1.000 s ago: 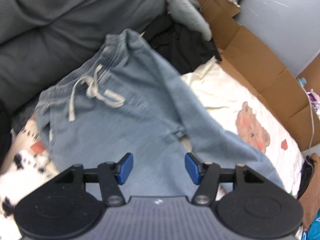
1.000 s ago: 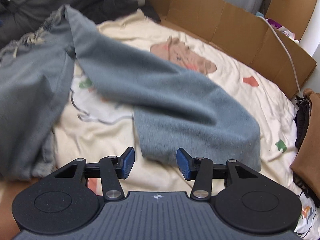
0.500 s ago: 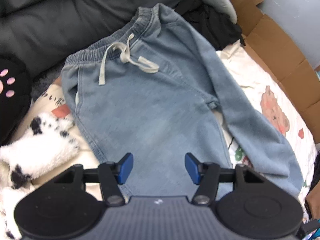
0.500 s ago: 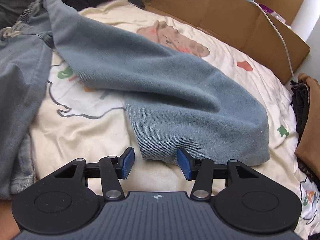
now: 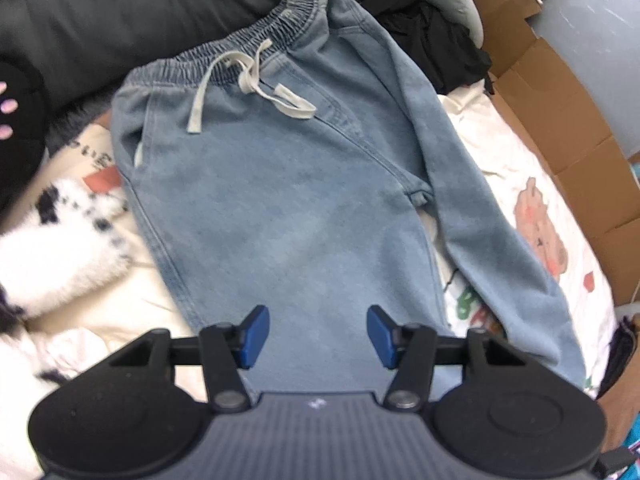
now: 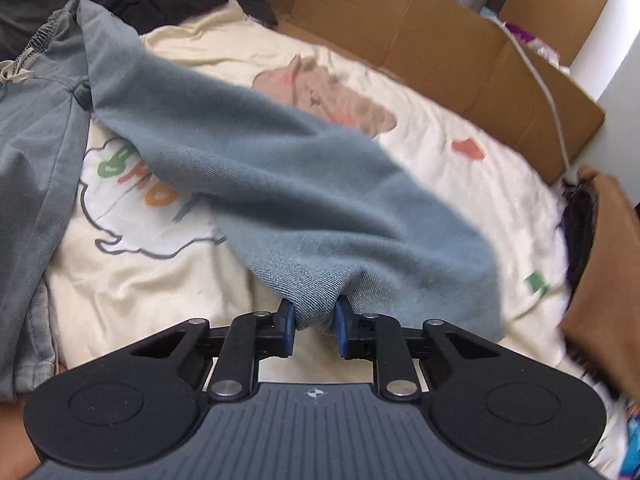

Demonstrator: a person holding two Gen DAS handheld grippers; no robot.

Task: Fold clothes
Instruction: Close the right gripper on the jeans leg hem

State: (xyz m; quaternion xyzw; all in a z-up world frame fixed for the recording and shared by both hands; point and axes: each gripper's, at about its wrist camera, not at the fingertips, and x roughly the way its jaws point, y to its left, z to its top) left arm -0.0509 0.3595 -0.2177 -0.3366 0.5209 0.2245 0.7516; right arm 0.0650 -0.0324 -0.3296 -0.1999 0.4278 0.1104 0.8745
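Light blue drawstring trousers lie spread on the bed, waistband at the far end, white drawstring loose across the front. My left gripper hovers over the lower part of one leg, pointing steeply down. Its jaws are narrowing slightly, still wide apart, and grip nothing. The other trouser leg runs diagonally across the sheet. My right gripper is closing on that leg's hem. The blue pads pinch a bunched fold of denim and lift it a little.
A cream printed sheet covers the bed. Flattened cardboard walls the far side, with a white cable over it. Dark clothes lie beyond the waistband. A black-and-white plush is at the left, a brown garment at the right.
My right gripper has shut on the hem of the trouser leg, which now bunches between the pads. My left gripper has sunk closer over the trousers, now spread flatter.
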